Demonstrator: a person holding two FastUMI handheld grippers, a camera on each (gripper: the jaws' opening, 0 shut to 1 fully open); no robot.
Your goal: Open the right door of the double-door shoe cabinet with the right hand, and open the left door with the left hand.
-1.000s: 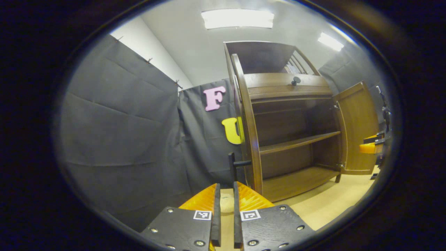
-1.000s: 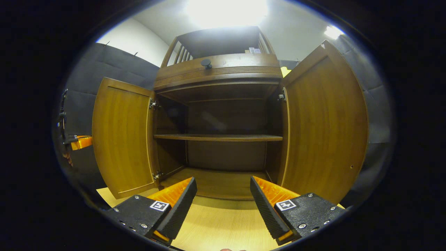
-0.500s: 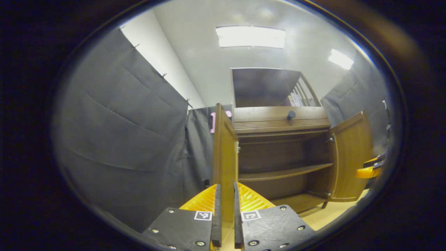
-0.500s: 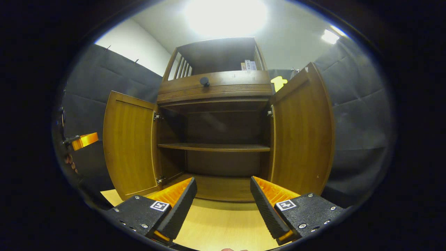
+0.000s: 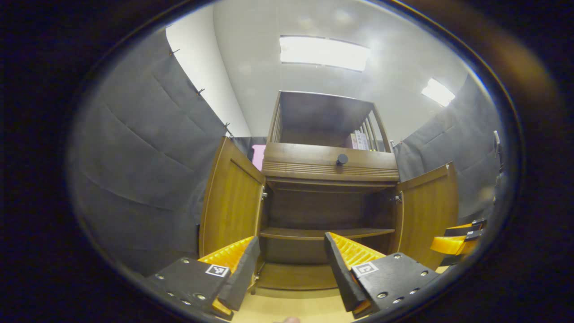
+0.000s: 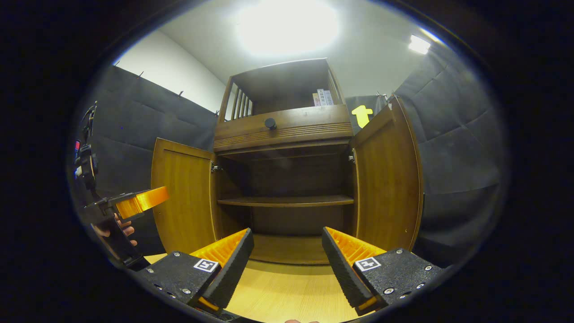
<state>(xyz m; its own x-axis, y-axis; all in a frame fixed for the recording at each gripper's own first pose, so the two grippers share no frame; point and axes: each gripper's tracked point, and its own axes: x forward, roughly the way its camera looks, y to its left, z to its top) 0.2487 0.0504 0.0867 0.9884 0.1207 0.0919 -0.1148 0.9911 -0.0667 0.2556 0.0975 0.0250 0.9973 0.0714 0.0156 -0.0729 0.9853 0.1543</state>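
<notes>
The wooden shoe cabinet stands ahead with both doors swung wide. Its left door and right door stand open, showing a bare inner shelf. My left gripper is open in front of the cabinet, holding nothing. My right gripper is open too, back from the cabinet over the floor. The left gripper view has the right gripper at its right edge; the right gripper view has the left gripper, held by a hand, at its left edge.
A drawer front with a dark round knob tops the door opening, under a railed upper shelf holding some small items. Black cloth walls close in both sides. The floor is light wood.
The left gripper has opened and let go of the left door's edge. It drew back and turned to face the cabinet. The right gripper backed away a little.
</notes>
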